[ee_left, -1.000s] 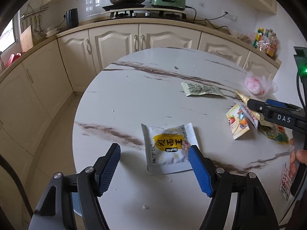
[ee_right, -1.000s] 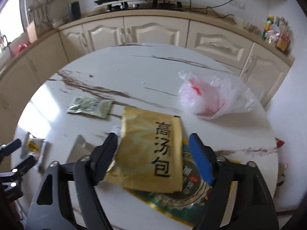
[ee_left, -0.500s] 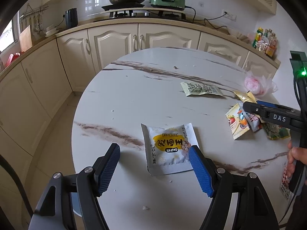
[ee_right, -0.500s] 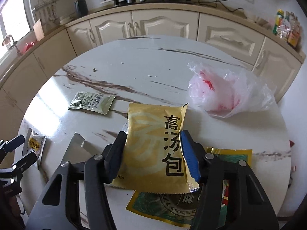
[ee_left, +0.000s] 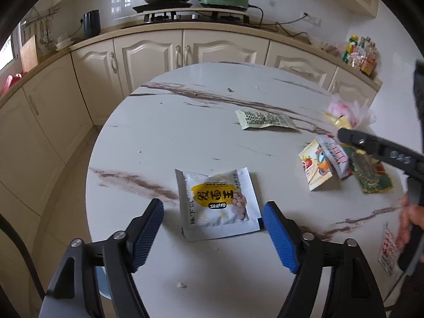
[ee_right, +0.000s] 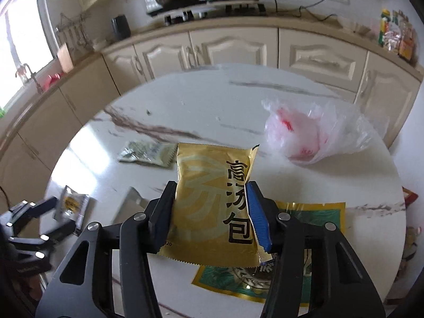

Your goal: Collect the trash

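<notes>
A white snack packet [ee_left: 216, 196] with a yellow label lies flat on the round marble table [ee_left: 185, 137]. My left gripper [ee_left: 212, 204] hovers at its near end, jaws opening, blue pads on either side of it and clear of its edges. A gold soup packet [ee_right: 206, 164] with black characters stands up off the table in the right wrist view. My right gripper [ee_right: 211, 185] is closing on it, pads pressing both its long edges. From the left wrist view a black finger [ee_left: 381, 151] of the right gripper shows at the right, with the person's hand [ee_left: 410, 220] below it.
A green-and-gold wrapper [ee_right: 299, 217] lies under the lifted packet. A pink-and-white plastic bag [ee_right: 312, 137] sits far right. A pale green sachet [ee_left: 265, 119] lies mid-table, and a cartoon-printed packet [ee_left: 315, 169] beside other wrappers. Kitchen cabinets [ee_left: 148, 58] curve behind the table.
My right gripper has closed on the gold packet and raised it off the green wrapper. My left gripper's jaws have spread a little wider; it has stayed over the white packet.
</notes>
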Demonstrator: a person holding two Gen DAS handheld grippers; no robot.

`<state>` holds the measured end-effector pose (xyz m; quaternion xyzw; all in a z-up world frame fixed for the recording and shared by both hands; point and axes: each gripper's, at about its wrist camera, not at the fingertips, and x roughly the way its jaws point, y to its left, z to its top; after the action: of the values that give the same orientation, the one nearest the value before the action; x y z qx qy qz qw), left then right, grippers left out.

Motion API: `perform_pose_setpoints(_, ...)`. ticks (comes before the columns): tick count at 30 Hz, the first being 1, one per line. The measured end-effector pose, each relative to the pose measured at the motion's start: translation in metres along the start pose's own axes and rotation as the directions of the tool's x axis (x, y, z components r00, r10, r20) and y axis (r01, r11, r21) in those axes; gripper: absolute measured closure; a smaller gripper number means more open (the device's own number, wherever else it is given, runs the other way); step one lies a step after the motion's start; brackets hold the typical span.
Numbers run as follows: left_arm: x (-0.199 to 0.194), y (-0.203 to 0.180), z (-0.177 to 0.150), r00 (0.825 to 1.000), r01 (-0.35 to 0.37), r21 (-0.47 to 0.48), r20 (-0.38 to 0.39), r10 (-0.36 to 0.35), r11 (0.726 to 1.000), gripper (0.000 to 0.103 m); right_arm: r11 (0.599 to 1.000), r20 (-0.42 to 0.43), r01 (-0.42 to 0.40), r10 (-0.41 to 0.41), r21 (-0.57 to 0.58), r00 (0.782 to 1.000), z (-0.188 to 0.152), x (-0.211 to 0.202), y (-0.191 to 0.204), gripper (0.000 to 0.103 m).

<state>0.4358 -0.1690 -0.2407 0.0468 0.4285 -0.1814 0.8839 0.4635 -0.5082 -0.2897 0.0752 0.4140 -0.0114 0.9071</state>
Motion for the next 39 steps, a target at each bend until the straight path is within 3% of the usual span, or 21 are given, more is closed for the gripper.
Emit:
perform_pose_setpoints(4, 0.007, -0.013, 0.002, 0.999, -0.049, 0.058, 0.011, 0.049, 0.997, 0.025, 1.000, 0.026, -0.021, 0.021, -0.013, 0.999, 0.001, -0.013, 0.005, 0.053)
perform_pose_setpoints(7, 0.008, -0.012, 0.001, 0.999, -0.039, 0.054, 0.014, 0.038, 0.998, 0.028, 0.999, 0.048, -0.046, 0.047, -0.019, 0.998, 0.001, -0.023, 0.011, 0.053)
perform_pose_setpoints(11, 0.008, -0.014, -0.002, 1.000, -0.015, 0.077, 0.020, 0.014, 0.997, 0.046, 0.997, 0.088, -0.067, 0.069, -0.028, 0.994, 0.003, -0.037, 0.017, 0.053)
perform_pose_setpoints(15, 0.006, -0.010, -0.001, 1.000, -0.005, 0.083, 0.020, 0.003, 0.997, 0.054, 0.995, 0.100, -0.092, 0.094, -0.030, 0.991, 0.003, -0.042, 0.024, 0.053)
perform_pose_setpoints(29, -0.001, -0.007, -0.008, 0.999, 0.013, 0.096, 0.035, -0.017, 0.995, 0.062, 0.990, 0.099, -0.138, 0.140, -0.031, 0.985, -0.012, -0.049, 0.036, 0.053)
perform_pose_setpoints(30, -0.001, -0.006, -0.009, 0.999, 0.022, 0.092, 0.037, -0.025, 0.996, 0.064, 0.989, 0.097, -0.142, 0.144, -0.033, 0.985, -0.012, -0.050, 0.037, 0.053)
perform_pose_setpoints(31, -0.002, -0.004, -0.009, 0.998, 0.039, 0.080, 0.039, -0.042, 0.996, 0.074, 0.989, 0.096, -0.145, 0.148, -0.033, 0.984, -0.013, -0.050, 0.039, 0.053)
perform_pose_setpoints(32, -0.003, -0.004, -0.010, 0.997, 0.072, 0.082, 0.033, -0.075, 0.994, 0.093, 0.988, 0.101, -0.149, 0.151, -0.033, 0.983, -0.014, -0.052, 0.040, 0.053)
perform_pose_setpoints(39, -0.003, 0.000, -0.011, 0.995, 0.094, 0.063, 0.036, -0.097, 0.994, 0.094, 0.986, 0.099, -0.162, 0.166, -0.047, 0.981, -0.016, -0.055, 0.048, 0.053)
